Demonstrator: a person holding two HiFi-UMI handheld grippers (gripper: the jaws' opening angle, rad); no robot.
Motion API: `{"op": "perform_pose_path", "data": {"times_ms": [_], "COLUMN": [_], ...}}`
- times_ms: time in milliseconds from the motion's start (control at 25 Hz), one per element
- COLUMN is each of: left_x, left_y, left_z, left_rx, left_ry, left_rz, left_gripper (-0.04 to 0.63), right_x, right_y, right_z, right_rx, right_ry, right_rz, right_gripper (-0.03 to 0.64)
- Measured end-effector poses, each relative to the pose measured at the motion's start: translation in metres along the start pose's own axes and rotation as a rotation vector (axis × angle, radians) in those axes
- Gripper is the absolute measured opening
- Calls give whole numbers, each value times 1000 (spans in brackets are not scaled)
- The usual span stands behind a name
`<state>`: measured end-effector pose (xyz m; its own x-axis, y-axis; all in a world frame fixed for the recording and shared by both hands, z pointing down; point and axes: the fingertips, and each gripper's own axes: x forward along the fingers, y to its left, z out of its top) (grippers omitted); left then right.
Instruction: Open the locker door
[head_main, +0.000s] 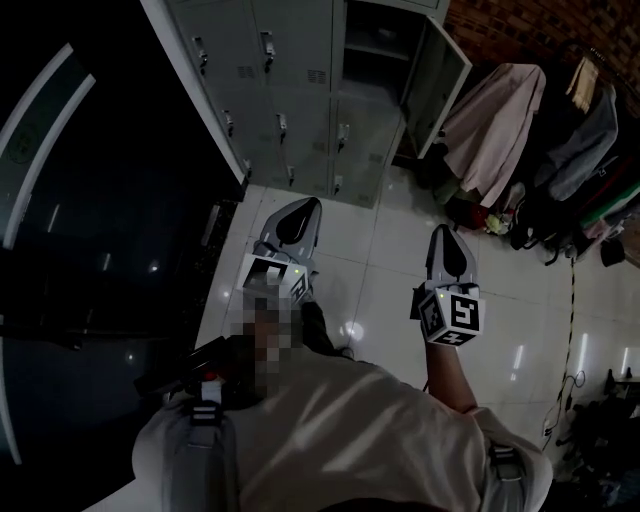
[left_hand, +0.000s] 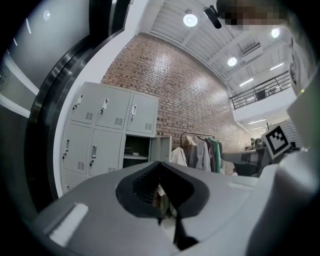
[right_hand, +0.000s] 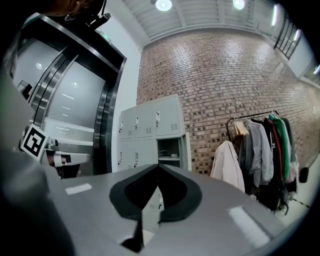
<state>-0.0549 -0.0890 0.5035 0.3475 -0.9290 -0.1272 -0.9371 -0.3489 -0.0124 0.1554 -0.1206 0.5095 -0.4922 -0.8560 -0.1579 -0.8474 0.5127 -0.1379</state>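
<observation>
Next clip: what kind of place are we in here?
Probably a staff locker or changing area in a loft-style building. It has a bank of grey metal lockers, a coat rack full of jackets beside them, and a bare brick wall behind both.

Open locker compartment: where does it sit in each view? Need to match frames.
Head view: open compartment at the top edge, right of centre.
Left gripper view: open compartment just left of centre.
Right gripper view: open compartment at centre.
Shared landmark: clothes rack, right of the lockers in all three.
</observation>
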Motion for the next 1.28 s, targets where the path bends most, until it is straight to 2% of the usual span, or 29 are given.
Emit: {"op": "perform_pose_path", "data": {"times_ms": [320, 520, 680, 920, 1280], "left_x": [-23, -39, -54, -83, -102], "left_y": [-46, -48, -56, -50, -47], "left_z": [28, 51, 69, 68, 72], "left_rx": [41, 41, 70, 56, 61], "left_ry": [4, -5, -28, -21, -30], "left_rz": [-8, -14, -30, -26, -22], "left_gripper": [0, 0, 0, 0, 0], "right_x": [-25, -36, -49, -66, -79], "right_y": [13, 36, 54, 72, 72], "right_z": [27, 49, 62, 64, 74], "right_rx": [-11, -13, -26, -5, 10], "right_ry": [-7, -32, -57, -76, -105], "right_rz": [55, 68, 83, 79, 37], "right_gripper": [2, 2, 2, 0, 0]}}
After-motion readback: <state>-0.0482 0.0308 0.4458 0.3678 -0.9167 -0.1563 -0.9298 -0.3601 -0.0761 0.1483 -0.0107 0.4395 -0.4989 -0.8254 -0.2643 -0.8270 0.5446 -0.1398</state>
